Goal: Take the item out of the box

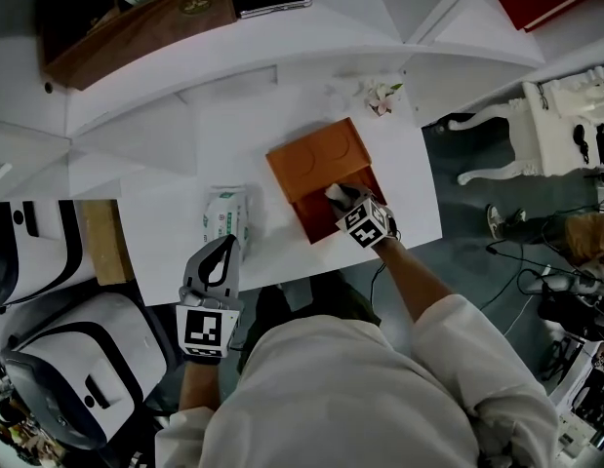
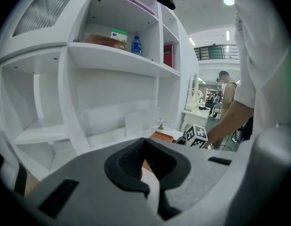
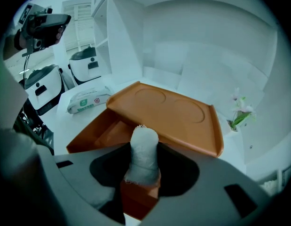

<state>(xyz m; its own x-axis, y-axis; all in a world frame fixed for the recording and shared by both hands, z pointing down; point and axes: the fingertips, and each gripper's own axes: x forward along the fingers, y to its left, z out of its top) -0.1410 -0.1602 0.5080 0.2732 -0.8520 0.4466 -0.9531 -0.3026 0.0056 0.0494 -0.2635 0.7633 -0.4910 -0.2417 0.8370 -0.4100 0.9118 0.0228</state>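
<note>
An orange box lies on the white table, its flat orange lid slid back so the near part is uncovered. My right gripper hangs over that open part, shut on a white gauze roll. In the right gripper view the roll stands upright between the pads of that gripper, above the box's near wall. My left gripper is at the table's front edge, apart from the box, shut with nothing in it.
A packet of wet wipes lies left of the box. A small flower stands at the table's back. Above is a shelf with a brown basket. White appliances stand on the floor at left, a white chair at right.
</note>
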